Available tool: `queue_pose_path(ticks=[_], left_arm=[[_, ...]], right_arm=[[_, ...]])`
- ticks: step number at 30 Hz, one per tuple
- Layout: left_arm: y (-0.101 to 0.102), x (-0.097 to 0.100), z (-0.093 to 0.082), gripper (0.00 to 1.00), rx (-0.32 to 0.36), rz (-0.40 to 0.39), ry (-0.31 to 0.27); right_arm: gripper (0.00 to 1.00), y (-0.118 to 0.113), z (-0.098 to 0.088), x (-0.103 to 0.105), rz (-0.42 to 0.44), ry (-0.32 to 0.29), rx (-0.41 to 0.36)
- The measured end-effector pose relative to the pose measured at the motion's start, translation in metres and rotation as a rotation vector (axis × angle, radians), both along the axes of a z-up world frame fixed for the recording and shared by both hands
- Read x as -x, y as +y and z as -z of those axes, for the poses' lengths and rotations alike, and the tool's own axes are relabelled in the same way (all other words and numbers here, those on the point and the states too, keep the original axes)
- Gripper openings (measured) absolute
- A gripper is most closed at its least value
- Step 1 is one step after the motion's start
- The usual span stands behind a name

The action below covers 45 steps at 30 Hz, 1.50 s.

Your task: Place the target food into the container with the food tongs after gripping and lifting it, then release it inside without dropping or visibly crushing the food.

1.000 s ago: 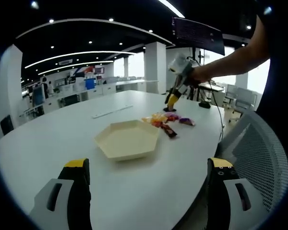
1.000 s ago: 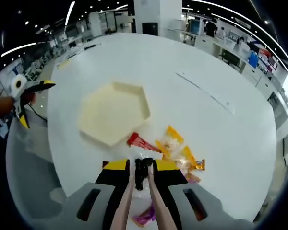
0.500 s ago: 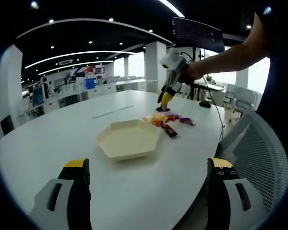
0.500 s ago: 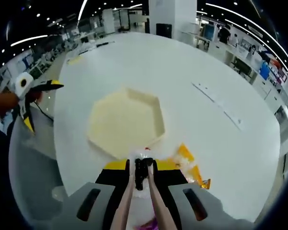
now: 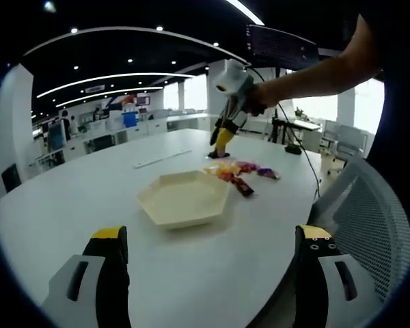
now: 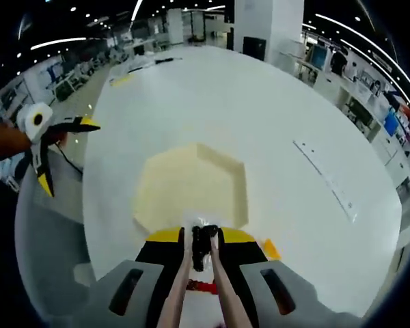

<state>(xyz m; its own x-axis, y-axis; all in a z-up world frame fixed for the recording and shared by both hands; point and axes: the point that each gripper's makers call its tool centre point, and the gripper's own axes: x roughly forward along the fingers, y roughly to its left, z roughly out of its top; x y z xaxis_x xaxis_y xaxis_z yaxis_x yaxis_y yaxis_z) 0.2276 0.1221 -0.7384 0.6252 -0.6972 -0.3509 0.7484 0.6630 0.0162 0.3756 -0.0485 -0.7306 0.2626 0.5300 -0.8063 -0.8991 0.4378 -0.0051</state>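
A cream hexagonal tray [image 5: 183,199] lies on the white table, with a pile of wrapped snacks [image 5: 240,171] just to its right. My left gripper [image 5: 212,236] is open near the table's front edge, nothing between its jaws. A hand holds my right gripper [image 5: 223,137] in the air behind the tray. In the right gripper view, my right gripper [image 6: 201,236] is shut on pink food tongs [image 6: 191,287], whose tips pinch a small dark snack in clear wrap [image 6: 203,240] above the tray's [image 6: 191,188] near edge.
An orange packet [image 6: 268,247] and a red one [image 6: 203,287] lie beside the tongs. My left gripper [image 6: 55,130] shows at the table's left edge. A mesh chair [image 5: 369,212] stands on the right. A long strip [image 6: 324,178] lies on the table.
My right gripper has carried the tongs and the snack from above the snack pile to above the tray's edge. The left gripper has not moved.
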Motion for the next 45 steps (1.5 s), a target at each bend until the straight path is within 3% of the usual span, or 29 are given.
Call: queue_pose_path(ticks=[14, 34, 45], left_arm=[[0.0, 0.0, 0.002, 0.99, -0.005, 0.004, 0.004], [0.001, -0.001, 0.003, 0.99, -0.01, 0.002, 0.012], [0.001, -0.003, 0.003, 0.99, -0.006, 0.001, 0.017]], right_arm=[[0.19, 0.042, -0.01, -0.006, -0.092, -0.006, -0.002], [0.19, 0.082, -0.013, -0.014, -0.173, 0.0, 0.007], [0.2, 0.09, -0.012, -0.014, -0.196, 0.0, 0.011]])
